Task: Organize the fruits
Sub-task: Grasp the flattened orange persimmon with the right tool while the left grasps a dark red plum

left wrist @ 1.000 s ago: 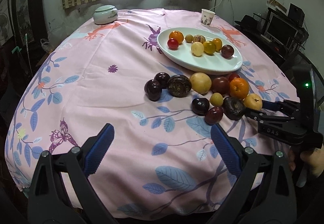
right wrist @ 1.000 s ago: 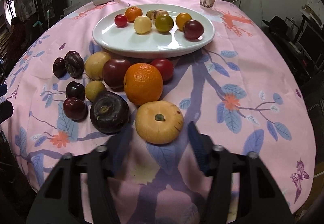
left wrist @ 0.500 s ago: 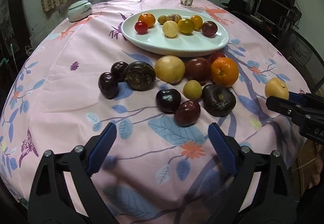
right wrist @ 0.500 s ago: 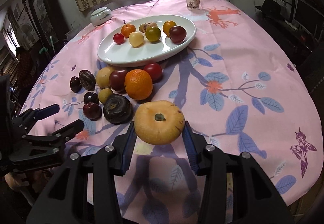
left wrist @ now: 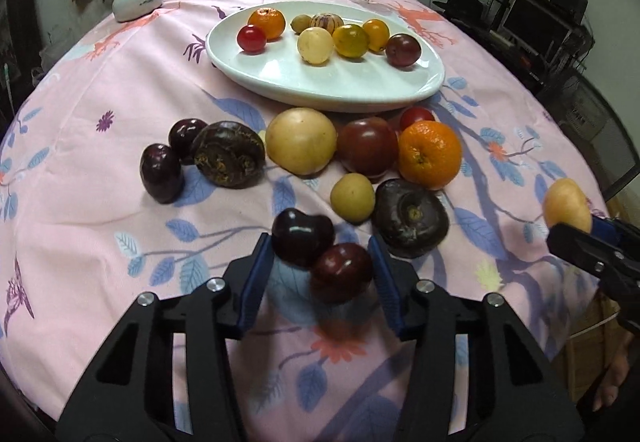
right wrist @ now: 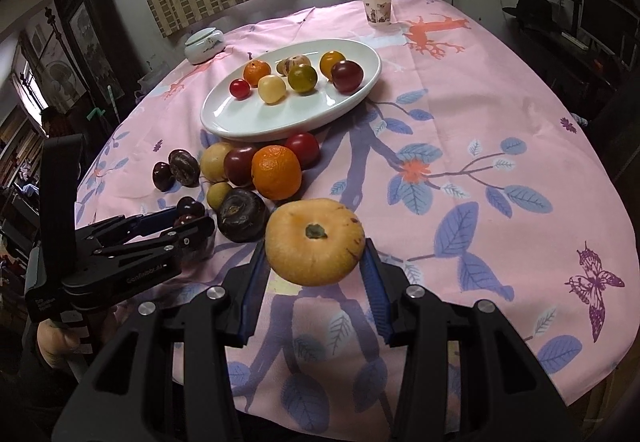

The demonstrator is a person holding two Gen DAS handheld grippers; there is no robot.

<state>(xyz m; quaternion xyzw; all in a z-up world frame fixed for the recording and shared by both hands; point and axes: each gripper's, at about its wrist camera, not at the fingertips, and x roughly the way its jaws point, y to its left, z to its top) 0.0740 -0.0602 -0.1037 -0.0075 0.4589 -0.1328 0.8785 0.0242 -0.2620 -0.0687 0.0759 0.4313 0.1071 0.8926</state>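
Two dark plums are framed by the left gripper, whose jaws have just been closing; firm contact cannot be told. A yellow fruit is held between the narrowed fingers of the right gripper, in front of the white plate, where eight fruits are gathered.

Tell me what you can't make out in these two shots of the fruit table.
- Left claw: whether its pads press the two dark plums; the plums hide the contact.
- Paper cup: its print, too small in both views.
- Yellow fruit underside, right view: hidden by its own bulk.
- Near table edge, left view: covered by the claw body.
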